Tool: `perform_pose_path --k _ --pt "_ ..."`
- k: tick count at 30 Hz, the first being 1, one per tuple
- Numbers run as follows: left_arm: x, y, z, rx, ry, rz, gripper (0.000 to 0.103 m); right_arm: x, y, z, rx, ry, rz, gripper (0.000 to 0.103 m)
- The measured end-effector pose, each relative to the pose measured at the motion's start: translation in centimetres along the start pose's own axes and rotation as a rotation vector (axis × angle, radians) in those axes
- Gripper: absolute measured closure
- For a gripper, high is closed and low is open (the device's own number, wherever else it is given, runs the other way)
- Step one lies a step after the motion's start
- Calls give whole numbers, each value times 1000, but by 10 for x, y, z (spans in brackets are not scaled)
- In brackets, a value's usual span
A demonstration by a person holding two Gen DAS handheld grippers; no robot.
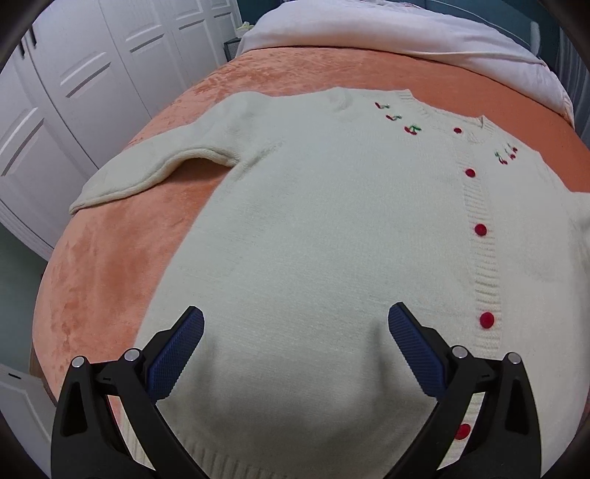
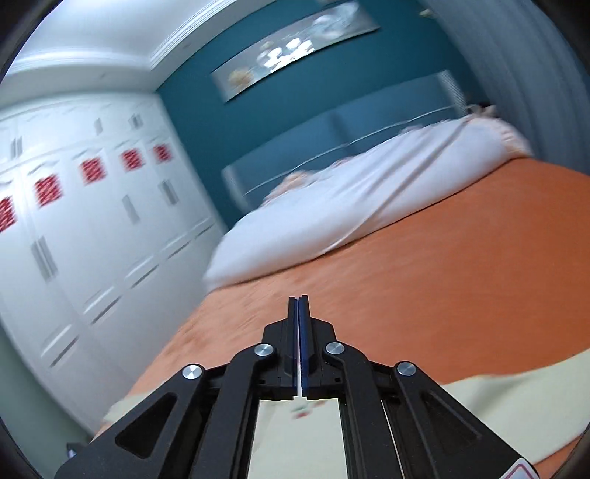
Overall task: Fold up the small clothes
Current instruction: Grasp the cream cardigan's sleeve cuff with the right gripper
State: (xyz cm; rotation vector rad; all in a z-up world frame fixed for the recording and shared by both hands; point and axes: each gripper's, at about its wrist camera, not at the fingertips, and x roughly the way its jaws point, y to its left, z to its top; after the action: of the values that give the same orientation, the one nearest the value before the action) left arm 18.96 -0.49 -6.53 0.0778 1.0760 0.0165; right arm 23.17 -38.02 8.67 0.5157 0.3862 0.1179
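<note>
On the bed: the cream cardigan [image 1: 332, 221] lies flat and face up on the orange bedspread [image 1: 110, 280], buttoned, its hem toward the camera and its neckline toward the white duvet [image 1: 405, 33].
Landmark: the red-button placket [image 1: 483, 258]; every place below is given relative to it.
Left hand-held gripper [image 1: 295, 331]: spread wide, holding nothing, poised over the lower body panel on the sleeve side of the placket, above the hem.
Right hand-held gripper [image 2: 298, 306]: fingers pressed together; no cloth can be made out between them; it points away from the placket toward the duvet [image 2: 350, 191], and the view is motion-blurred.
Sleeve [image 1: 147, 173]: stretched far out from the placket, bent at the elbow, cuff close to the bed's edge beside the wardrobe [image 1: 92, 73].
Risk, single-layer pinch: wide fingers closing mid-panel would probably lift only the top knit layer, so the fold would bunch instead of creasing cleanly.
Risk, skewed fold: with one tool aimed away from the garment, a one-sided pull may drag the placket off its straight line.
Risk, sleeve drag: the outstretched sleeve could trail or slide off the edge if the body is folded first.
Risk, snagging: ribbed fingertips may catch the loose knit or a button.
</note>
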Motion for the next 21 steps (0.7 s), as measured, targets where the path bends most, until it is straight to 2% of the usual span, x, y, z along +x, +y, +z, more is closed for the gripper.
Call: perform_pose_path --k 1,2,3,5,6,8,10,12,14,16,17,18,19,21 --pt "-3 6 2 -11 -4 7 5 13 5 -13 30 48 23 79" --pt "-5 12 3 -18 -10 13 5 24 0 -27 63 89 1 57" --pt "-8 17 4 -24 -15 15 5 26 -10 -41 87 110 -67 53" --pt "-13 28 5 -19 -31 26 5 12 -52 -68 150 126 -237 53" --pt "-14 32 5 -15 -38 34 5 -5 -75 -80 196 118 -307 53" --pt "-13 41 4 -10 -46 48 5 -55 -144 -99 356 68 -462 43" --pt "-9 47 1 -16 -38 52 5 -107 -202 -113 493 -3 -597 38" --pt "-5 47 -3 -26 -28 46 5 -143 -260 -117 614 -46 -681 38" --pt "-2 42 -7 -33 -14 42 5 -150 -308 -118 714 -47 -676 42" --pt "-1 34 -12 -45 3 30 5 -146 -328 -112 723 -101 -667 47" --pt "-2 30 -13 -50 8 20 5 -141 -332 -108 723 -100 -672 78" --pt "-3 26 -14 -55 11 8 5 -133 -336 -101 734 -88 -655 94" --pt "-4 23 -14 -56 15 -3 5 -129 -329 -97 734 -111 -643 93" --pt "-7 19 -13 -54 12 -20 5 -118 -285 -65 619 -199 -543 93"
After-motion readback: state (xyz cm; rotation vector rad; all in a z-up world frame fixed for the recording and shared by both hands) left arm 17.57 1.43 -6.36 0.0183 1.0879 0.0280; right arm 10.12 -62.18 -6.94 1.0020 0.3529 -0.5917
